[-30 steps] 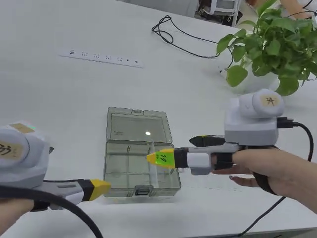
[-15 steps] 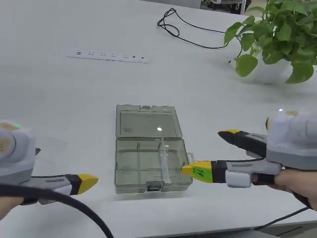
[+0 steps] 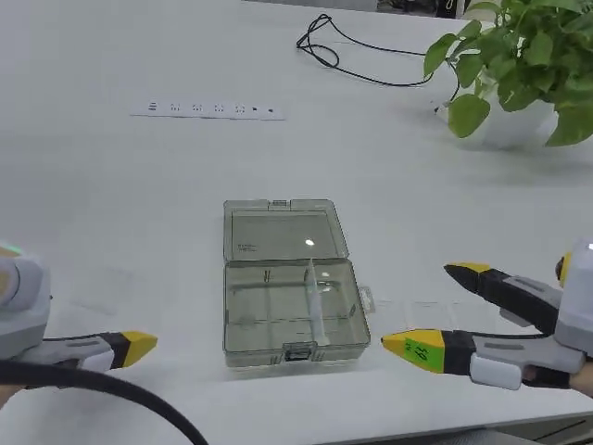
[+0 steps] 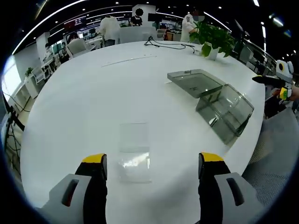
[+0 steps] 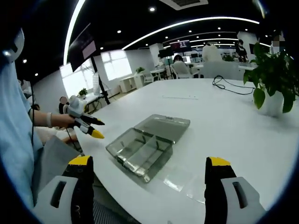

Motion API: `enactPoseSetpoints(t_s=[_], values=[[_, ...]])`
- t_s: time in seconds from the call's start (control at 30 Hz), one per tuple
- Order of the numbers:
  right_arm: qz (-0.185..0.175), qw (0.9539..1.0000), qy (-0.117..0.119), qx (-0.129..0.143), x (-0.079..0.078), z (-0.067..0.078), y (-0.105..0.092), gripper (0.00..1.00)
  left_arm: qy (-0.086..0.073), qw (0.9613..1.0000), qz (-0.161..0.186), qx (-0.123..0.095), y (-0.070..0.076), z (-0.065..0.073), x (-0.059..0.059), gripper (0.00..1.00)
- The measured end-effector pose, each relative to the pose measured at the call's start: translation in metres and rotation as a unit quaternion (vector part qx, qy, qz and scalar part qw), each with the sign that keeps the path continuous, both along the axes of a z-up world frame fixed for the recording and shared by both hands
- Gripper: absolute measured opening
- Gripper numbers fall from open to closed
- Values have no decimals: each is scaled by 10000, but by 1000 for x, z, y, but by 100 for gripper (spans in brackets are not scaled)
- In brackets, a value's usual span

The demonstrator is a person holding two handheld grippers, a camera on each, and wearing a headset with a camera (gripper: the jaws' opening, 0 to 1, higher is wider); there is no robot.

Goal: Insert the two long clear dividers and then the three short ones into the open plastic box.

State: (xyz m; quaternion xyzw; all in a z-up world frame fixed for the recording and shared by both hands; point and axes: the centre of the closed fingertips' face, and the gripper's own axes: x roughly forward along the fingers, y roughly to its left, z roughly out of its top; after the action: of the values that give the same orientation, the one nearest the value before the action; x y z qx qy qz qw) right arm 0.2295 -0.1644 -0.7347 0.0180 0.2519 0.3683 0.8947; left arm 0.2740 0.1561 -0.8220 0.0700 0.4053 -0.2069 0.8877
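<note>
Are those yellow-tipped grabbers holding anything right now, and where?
No, nothing is held. The left gripper and the right gripper are both open and empty. Clear dividers lie flat on the table.

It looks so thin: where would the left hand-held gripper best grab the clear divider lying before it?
Likely its near edge. The clear divider lies flat on the table, so the left hand-held gripper, jaws open, should come in low from its own side, pinching that edge.

We hold the left gripper low at our left, jaws spread wide. The right gripper is level at our right, jaws also wide apart, yellow tips pointing inward.
</note>
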Motion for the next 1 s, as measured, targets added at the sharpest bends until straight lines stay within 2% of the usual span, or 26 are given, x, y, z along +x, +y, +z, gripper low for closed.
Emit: enactPoseSetpoints(t_s=[0.1, 0.3, 0.4, 0.6, 0.67, 0.8, 0.83, 1.0], values=[[35, 9998, -120, -130, -2, 1, -4, 100, 115, 9998, 50, 152, 8, -6, 3, 78], [59, 9993, -160, -344, -3, -4, -10, 100, 204, 9990, 94, 398, 18, -11, 8, 67], [23, 9993, -163, -339, -3, -4, -11, 100, 248, 9981, 76, 557, 20, -13, 10, 62], [-82, 9994, -187, -277, 0, -4, -19, 100, 266, 9972, 14, 692, 20, -17, 10, 56], [-106, 9994, -197, -267, 0, -3, -20, 99, 315, 9965, -20, 773, 21, -20, 9, 54], [-79, 9991, -192, -382, -2, -4, -20, 98, 248, 9971, 36, 712, 21, -18, 11, 48], [-70, 9989, -213, -408, -2, -3, -20, 98, 275, 9975, 57, 649, 19, -19, 10, 46], [-112, 9992, -209, -325, 0, -3, -23, 97, 271, 9978, 129, 589, 19, -19, 12, 42]])
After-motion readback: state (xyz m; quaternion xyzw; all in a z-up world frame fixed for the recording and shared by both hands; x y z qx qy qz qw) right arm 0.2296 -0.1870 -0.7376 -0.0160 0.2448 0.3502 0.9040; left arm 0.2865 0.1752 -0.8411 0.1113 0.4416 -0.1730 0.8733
